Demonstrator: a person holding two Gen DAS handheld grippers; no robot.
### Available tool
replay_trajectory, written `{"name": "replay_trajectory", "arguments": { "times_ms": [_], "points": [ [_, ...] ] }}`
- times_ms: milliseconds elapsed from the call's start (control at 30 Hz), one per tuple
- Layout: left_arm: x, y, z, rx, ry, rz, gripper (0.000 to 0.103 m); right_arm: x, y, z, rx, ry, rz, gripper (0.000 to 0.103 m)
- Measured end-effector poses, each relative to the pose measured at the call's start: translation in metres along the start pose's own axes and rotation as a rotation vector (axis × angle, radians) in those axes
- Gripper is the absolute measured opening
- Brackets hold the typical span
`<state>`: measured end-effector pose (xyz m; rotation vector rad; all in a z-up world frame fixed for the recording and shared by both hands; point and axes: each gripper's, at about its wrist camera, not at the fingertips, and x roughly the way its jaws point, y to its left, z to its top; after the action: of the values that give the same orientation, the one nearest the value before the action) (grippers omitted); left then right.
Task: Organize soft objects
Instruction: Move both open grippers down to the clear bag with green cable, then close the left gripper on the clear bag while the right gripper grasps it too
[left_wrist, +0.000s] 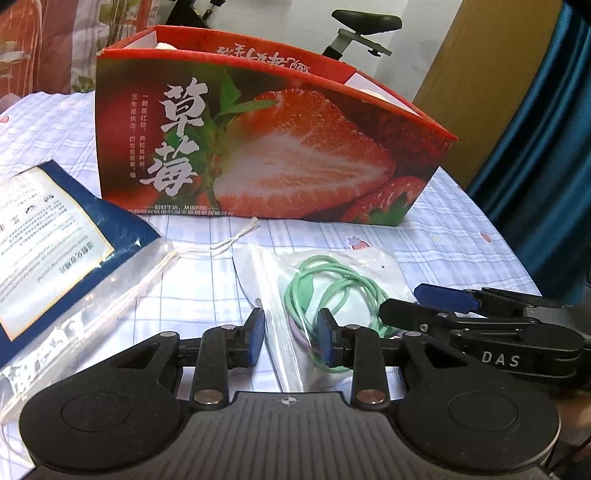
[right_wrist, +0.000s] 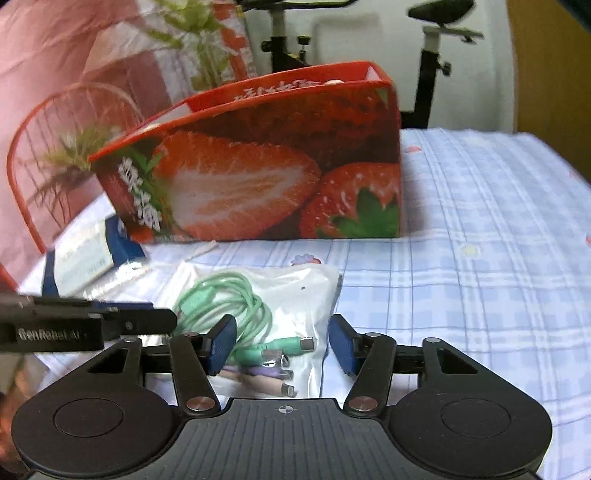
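A clear bag (left_wrist: 343, 273) with a coiled green cable (left_wrist: 325, 291) lies on the checked cloth in front of the red strawberry box (left_wrist: 258, 155). My left gripper (left_wrist: 291, 336) is open over the bag's left edge. My right gripper (right_wrist: 282, 341) is open with the bag (right_wrist: 295, 295) and its cable (right_wrist: 225, 299) between its fingers; the plugs (right_wrist: 273, 365) lie near the camera. The box (right_wrist: 258, 177) stands behind. Each gripper shows in the other's view, the right (left_wrist: 447, 306) and the left (right_wrist: 110, 317).
A blue-and-white packet in a clear sleeve (left_wrist: 48, 236) lies at the left, with a white string (left_wrist: 207, 251) beside it. A red wire basket (right_wrist: 48, 155) and an exercise bike (right_wrist: 432, 55) stand behind the table. A blue curtain (left_wrist: 546, 147) hangs at the right.
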<state>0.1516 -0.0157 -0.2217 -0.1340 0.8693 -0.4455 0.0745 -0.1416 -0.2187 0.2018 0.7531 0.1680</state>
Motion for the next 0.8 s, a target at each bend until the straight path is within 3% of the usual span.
{"name": "replay_trajectory", "arguments": {
  "times_ms": [500, 800],
  "points": [
    [0.000, -0.010, -0.012, -0.021, 0.023, -0.036, 0.033, -0.001, 0.003, -0.003, 0.019, 0.037, 0.094, 0.059],
    [-0.020, 0.006, -0.012, -0.093, -0.028, -0.070, 0.032, -0.010, 0.009, -0.006, 0.047, 0.031, 0.131, 0.050]
  ]
}}
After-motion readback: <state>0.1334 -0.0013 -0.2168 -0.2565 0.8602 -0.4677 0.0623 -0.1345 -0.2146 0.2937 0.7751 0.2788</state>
